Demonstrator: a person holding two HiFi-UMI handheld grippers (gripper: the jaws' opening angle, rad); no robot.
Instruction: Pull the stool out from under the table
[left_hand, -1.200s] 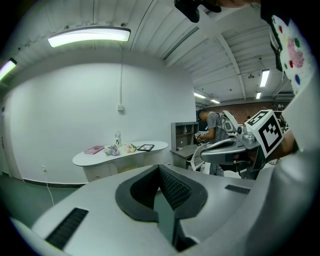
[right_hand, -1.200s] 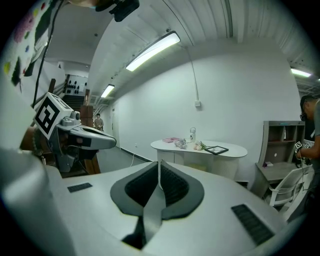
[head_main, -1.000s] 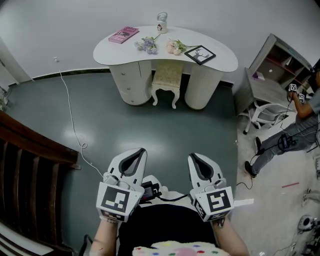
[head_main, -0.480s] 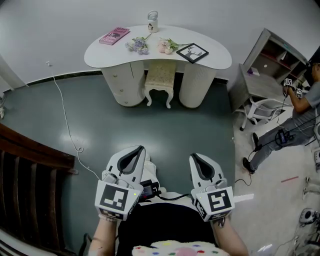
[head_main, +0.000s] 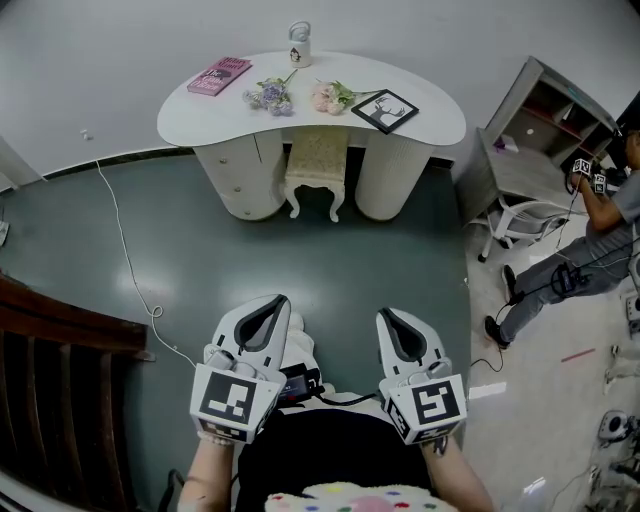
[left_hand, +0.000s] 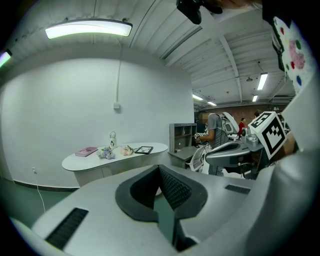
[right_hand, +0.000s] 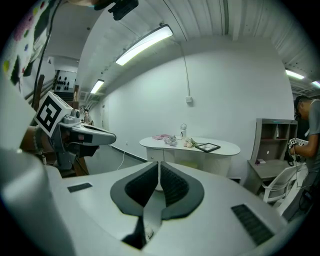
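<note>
A cream stool (head_main: 316, 169) with curved legs stands tucked under the middle of a white curved table (head_main: 200, 115) against the far wall. On the table lie a pink book (head_main: 218, 76), flowers (head_main: 268, 95), a white jar (head_main: 298, 44) and a framed picture (head_main: 385, 110). My left gripper (head_main: 273, 307) and right gripper (head_main: 390, 320) are held low and close to my body, far from the stool, both shut with nothing in them. The table (left_hand: 116, 155) shows far off in the left gripper view and the table (right_hand: 190, 148) likewise in the right gripper view.
A white cable (head_main: 125, 262) trails over the green floor at left. Dark wooden railings (head_main: 55, 360) stand at the near left. At right are a grey shelf desk (head_main: 545, 130), a white chair (head_main: 530, 225) and a person (head_main: 590, 250) holding grippers.
The view has shifted: the table and stool have slid left and slightly up in the head view. Both grippers stay shut in the same spot near my body.
</note>
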